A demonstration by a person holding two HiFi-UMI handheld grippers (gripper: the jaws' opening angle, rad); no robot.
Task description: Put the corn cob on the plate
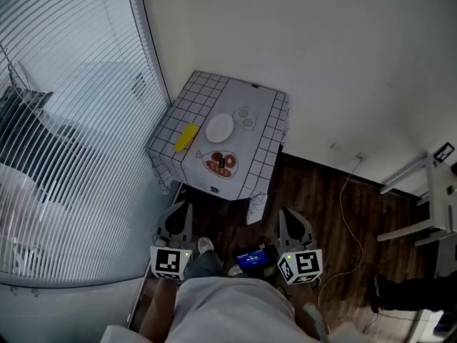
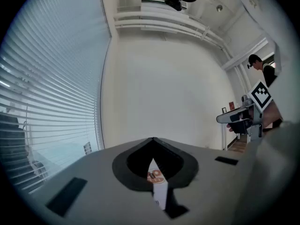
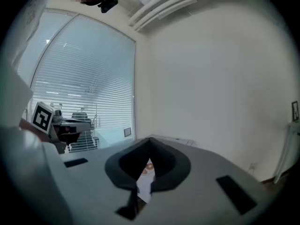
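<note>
Both grippers close to my body, well short of the table.

L gripper (image 1: 176, 219): jaws fully together, nothing between them. Its own view shows the two grey jaws meeting in a point, aimed about level at the white wall (image 1: 321, 48).

R gripper (image 1: 291, 224): same, jaws pressed together, empty, aimed nearly level. Each carries its marker cube, seen at bottom of head view.

Small table w/ white grid-pattern cloth (image 1: 260, 141) stands in the corner, by the slatted window blinds (image 1: 64, 120).

Yellow corn cob (image 1: 187, 137) lies on the cloth at the table's left side, angled. It sits just left of the empty round white plate (image 1: 220, 128), w/ a narrow strip of cloth showing between them. Cob not on plate.

Second round plate w/ red-brown food pieces (image 1: 221, 164) sits nearer to me than the white one. Two small pale round items (image 1: 245, 117) are beyond the white plate; can't tell what they are.

Dark wood floor (image 1: 314, 199) lies between grippers and table, w/ a thin white cable (image 1: 350, 191) trailing across it at right.
</note>
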